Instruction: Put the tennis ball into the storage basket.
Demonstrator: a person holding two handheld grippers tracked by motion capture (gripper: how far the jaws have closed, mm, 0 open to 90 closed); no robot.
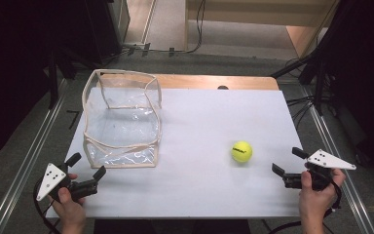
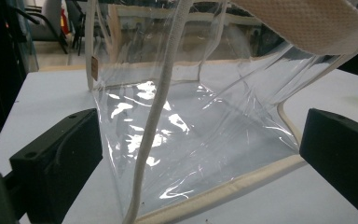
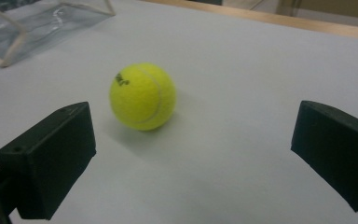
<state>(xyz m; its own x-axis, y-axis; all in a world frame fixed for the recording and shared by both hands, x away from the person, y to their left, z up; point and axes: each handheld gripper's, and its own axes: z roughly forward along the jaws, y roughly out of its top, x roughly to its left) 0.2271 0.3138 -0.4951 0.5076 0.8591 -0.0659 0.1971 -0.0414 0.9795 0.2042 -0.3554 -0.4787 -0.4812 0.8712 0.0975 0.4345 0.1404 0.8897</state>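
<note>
Your white bench point(image 1: 204, 146) carries a clear plastic bag point(image 1: 121, 119) with cream trim at far left; a small brown tag on its edge is unreadable. A yellow tennis ball point(image 1: 241, 151) sits right of centre, its black print too blurred to read. Your left claw point(image 1: 86, 166) is released, just near of the bag. Your right claw point(image 1: 289, 161) is released, near the ball, not touching.
</note>
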